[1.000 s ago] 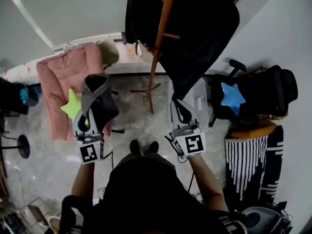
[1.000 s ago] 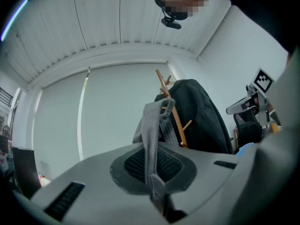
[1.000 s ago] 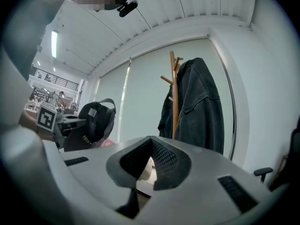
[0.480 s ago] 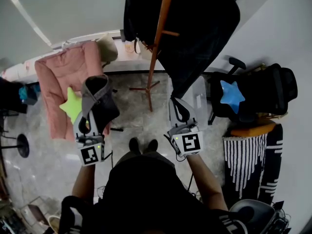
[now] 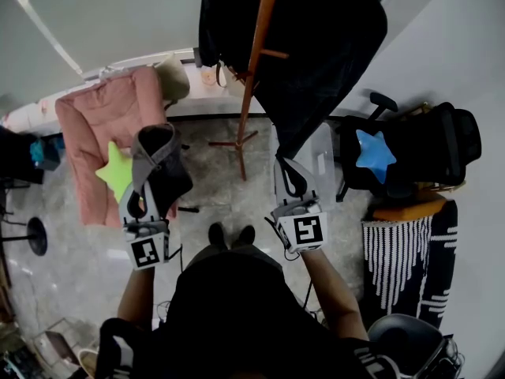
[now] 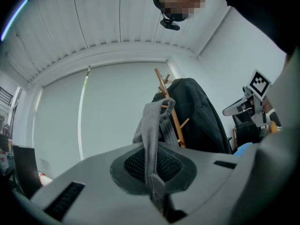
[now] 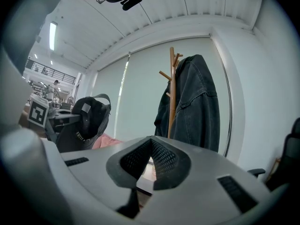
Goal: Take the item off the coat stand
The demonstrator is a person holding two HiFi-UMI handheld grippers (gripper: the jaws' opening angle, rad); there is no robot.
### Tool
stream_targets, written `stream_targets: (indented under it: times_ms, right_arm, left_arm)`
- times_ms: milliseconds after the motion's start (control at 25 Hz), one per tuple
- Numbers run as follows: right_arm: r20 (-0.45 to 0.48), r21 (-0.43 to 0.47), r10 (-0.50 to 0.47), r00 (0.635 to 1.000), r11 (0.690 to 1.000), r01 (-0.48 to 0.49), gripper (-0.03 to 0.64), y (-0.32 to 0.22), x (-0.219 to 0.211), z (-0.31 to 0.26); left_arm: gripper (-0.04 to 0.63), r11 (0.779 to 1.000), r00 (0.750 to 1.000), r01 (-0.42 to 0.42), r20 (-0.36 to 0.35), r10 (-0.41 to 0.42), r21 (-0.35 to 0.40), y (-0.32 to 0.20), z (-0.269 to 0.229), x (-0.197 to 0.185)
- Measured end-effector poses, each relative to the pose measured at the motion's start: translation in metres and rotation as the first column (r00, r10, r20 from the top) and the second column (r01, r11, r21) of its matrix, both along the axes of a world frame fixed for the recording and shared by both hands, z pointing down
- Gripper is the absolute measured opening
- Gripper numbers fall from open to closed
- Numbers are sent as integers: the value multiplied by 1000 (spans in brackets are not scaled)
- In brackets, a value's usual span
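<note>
2 claws are held level in front of the person, side by side and well apart. The left claw [image 5: 144, 186] is clamped tight on a grey strap [image 6: 152, 125], which runs up out of its closed pads in the left gripper view. That strap belongs to a grey and dark fabric item [image 5: 162, 160], seemingly a cap, which bulges just beyond the left claw's tips and hangs clear of everything else. The item is off the wooden coat stand [image 5: 256, 61], which stands ahead of both claws, between their 2 lines of aim and nearer the right one. 1 dark jacket [image 5: 316, 54] hangs on the stand, draped on the side toward the right claw. The right claw [image 5: 290, 168] has its jaws brought together at the tips with nothing between them; its own view looks past them at the stand and jacket, with the held item off to its left. Beyond the left claw lies a pink padded garment or seat [image 5: 102, 125] with a green star [image 5: 114, 172] on it, partly hidden by the item. Out to the right of the right claw, a black office chair [image 5: 442, 144] carries a blue star [image 5: 374, 154]. Below both claws is a pale stone floor [image 5: 213, 188].
</note>
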State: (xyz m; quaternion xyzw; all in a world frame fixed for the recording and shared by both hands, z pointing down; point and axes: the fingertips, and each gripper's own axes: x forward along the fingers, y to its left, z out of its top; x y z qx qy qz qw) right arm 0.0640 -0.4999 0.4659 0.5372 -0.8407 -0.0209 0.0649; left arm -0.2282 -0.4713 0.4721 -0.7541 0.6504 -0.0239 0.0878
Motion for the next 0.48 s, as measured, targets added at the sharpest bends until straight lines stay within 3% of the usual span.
stream_targets:
  times_ms: [480]
  right_arm:
    - [-11, -6, 7, 1000, 1000, -7, 15, -7, 3, 1]
  left_arm:
    - [25, 1000, 1000, -2, -5, 2, 3, -6, 0, 5]
